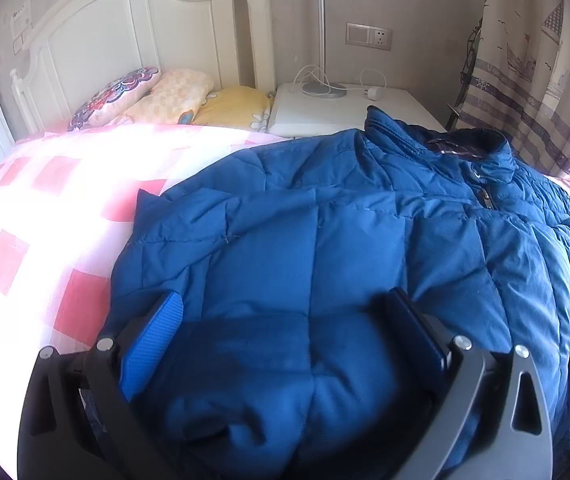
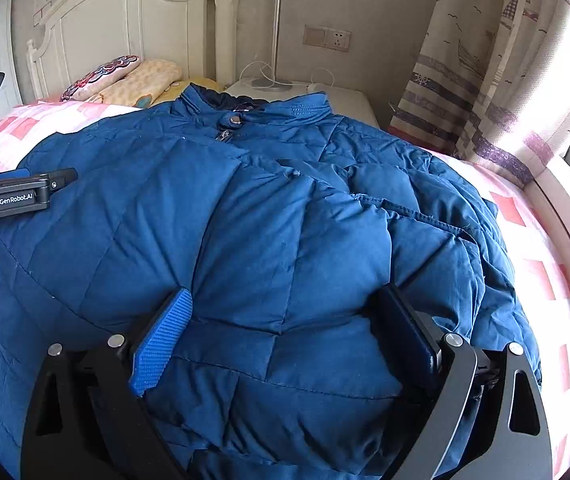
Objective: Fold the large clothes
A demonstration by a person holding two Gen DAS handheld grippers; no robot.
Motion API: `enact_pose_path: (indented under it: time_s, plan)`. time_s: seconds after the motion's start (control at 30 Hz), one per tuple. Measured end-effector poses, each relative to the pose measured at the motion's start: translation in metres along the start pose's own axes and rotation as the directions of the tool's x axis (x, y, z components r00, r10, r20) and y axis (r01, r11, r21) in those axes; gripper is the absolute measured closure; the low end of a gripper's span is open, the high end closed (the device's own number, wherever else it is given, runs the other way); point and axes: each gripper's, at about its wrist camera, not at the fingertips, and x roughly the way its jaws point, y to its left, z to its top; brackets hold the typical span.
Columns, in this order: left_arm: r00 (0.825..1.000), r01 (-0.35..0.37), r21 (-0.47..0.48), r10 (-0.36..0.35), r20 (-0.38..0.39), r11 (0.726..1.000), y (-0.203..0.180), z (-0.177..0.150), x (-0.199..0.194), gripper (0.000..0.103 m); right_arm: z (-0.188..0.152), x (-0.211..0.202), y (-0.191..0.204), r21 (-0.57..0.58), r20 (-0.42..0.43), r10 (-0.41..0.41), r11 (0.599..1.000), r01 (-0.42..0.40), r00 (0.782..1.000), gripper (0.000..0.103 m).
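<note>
A large blue quilted jacket lies spread on the pink checked bed, collar toward the headboard. It also fills the right wrist view, zipped, with a sleeve folded across its right side. My left gripper is open, its jaws wide apart over the jacket's lower left part. My right gripper is open, its jaws wide apart over the jacket's lower hem area. The left gripper shows at the left edge of the right wrist view, held by a hand.
Pillows lie against the white headboard. A white nightstand with a lamp base and cables stands beyond the jacket. A patterned curtain hangs at the right by a bright window.
</note>
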Motion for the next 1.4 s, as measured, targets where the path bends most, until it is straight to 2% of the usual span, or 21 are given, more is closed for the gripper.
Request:
enact_pose_path:
  time_s: [0.2, 0.27, 0.3, 0.33, 0.37, 0.4, 0.43, 0.5, 0.53, 0.57, 0.6, 0.63, 0.67, 0.77, 0.87, 0.97, 1.03, 1.1, 1.23, 1.33, 1.4]
  plan:
    - [1.000, 0.015, -0.015, -0.015, 0.008, 1.000, 0.004, 0.000, 0.000, 0.002, -0.001, -0.002, -0.004, 0.019, 0.000, 0.037, 0.999, -0.037, 0.999, 0.011]
    - [0.999, 0.030, -0.006, -0.031, -0.010, 1.000, 0.006, 0.001, -0.001, 0.002, 0.000, -0.016, -0.009, 0.044, -0.017, 0.053, 0.998, -0.052, 0.998, 0.012]
    - [1.000, 0.015, -0.008, -0.015, -0.007, 1.000, 0.008, 0.001, -0.008, 0.002, -0.001, -0.030, -0.012, 0.071, -0.016, 0.062, 0.996, -0.061, 0.998, 0.012]
    - [0.999, -0.041, -0.010, 0.041, 0.023, 0.999, 0.010, -0.002, -0.023, 0.003, -0.004, -0.048, -0.015, 0.099, 0.019, 0.085, 0.991, -0.086, 0.996, 0.011]
    - [0.995, -0.065, -0.011, 0.066, 0.075, 0.998, 0.011, -0.006, -0.041, 0.003, -0.007, -0.065, -0.015, 0.106, 0.058, 0.105, 0.988, -0.111, 0.993, 0.011]
    - [0.991, -0.044, -0.008, 0.044, 0.127, 0.999, 0.012, -0.013, -0.063, 0.002, -0.012, -0.080, -0.013, 0.093, 0.082, 0.112, 0.988, -0.119, 0.990, 0.011]
    - [0.989, 0.000, 0.000, 0.000, 0.145, 1.000, 0.011, -0.021, -0.081, 0.002, -0.018, -0.090, -0.010, 0.072, 0.086, 0.112, 0.990, -0.118, 0.990, 0.011]
    - [0.987, 0.110, 0.036, -0.114, 0.115, 0.993, 0.007, -0.042, -0.104, 0.002, -0.031, -0.097, 0.000, 0.027, 0.066, 0.112, 0.993, -0.114, 0.992, 0.011]
    - [0.986, 0.140, 0.060, -0.145, 0.082, 0.988, 0.001, -0.054, -0.109, 0.002, -0.037, -0.096, 0.005, 0.003, 0.043, 0.109, 0.994, -0.109, 0.993, 0.011]
    - [0.988, 0.144, 0.084, -0.148, 0.039, 0.986, -0.004, -0.066, -0.111, 0.002, -0.044, -0.092, 0.010, -0.019, 0.019, 0.101, 0.995, -0.100, 0.995, 0.013]
    - [0.990, 0.142, 0.105, -0.141, -0.009, 0.984, -0.010, -0.079, -0.110, 0.002, -0.051, -0.087, 0.013, -0.036, -0.009, 0.092, 0.995, -0.092, 0.996, 0.021]
    - [0.988, 0.153, 0.115, -0.149, -0.047, 0.982, -0.012, -0.090, -0.108, 0.002, -0.057, -0.080, 0.015, -0.040, -0.045, 0.088, 0.995, -0.090, 0.995, 0.027]
    - [0.984, 0.171, 0.118, -0.163, -0.079, 0.978, -0.011, -0.099, -0.104, 0.002, -0.063, -0.071, 0.015, -0.036, -0.081, 0.084, 0.996, -0.087, 0.993, 0.029]
    - [0.989, 0.132, 0.166, -0.118, -0.091, 0.977, -0.015, -0.113, -0.093, 0.002, -0.071, -0.067, 0.008, -0.003, -0.070, 0.102, 0.995, -0.103, 0.992, 0.030]
    - [0.990, 0.119, 0.150, -0.106, -0.093, 0.982, -0.012, -0.102, -0.086, 0.002, -0.068, -0.079, -0.005, 0.037, -0.064, 0.085, 0.996, -0.083, 0.994, 0.032]
    - [0.992, 0.102, 0.121, -0.092, -0.090, 0.987, -0.005, -0.092, -0.078, 0.001, -0.073, -0.084, -0.029, 0.075, -0.050, 0.021, 0.997, -0.017, 0.999, 0.032]
    - [0.995, 0.079, 0.161, -0.068, -0.070, 0.984, -0.009, -0.097, -0.073, 0.001, -0.084, -0.067, -0.043, 0.074, -0.101, -0.012, 0.997, 0.020, 0.995, 0.028]
    - [0.997, 0.056, 0.175, -0.045, -0.067, 0.983, -0.012, -0.098, -0.071, 0.001, -0.086, -0.064, -0.053, 0.113, -0.088, 0.050, 0.993, -0.040, 0.995, 0.026]
    - [0.998, 0.031, 0.186, -0.019, -0.064, 0.982, -0.014, -0.097, -0.070, 0.001, -0.085, -0.076, -0.042, 0.089, -0.093, 0.020, 0.996, -0.012, 0.995, 0.027]
    - [1.000, -0.013, 0.173, 0.015, -0.013, 0.985, -0.012, -0.102, -0.092, 0.002, -0.096, -0.114, -0.020, 0.036, 0.003, 0.086, 0.996, -0.086, 0.996, 0.026]
    - [0.999, -0.009, 0.181, 0.001, 0.044, 0.983, -0.013, -0.112, -0.123, 0.002, -0.108, -0.129, 0.001, -0.052, 0.017, 0.115, 0.992, -0.114, 0.993, 0.025]
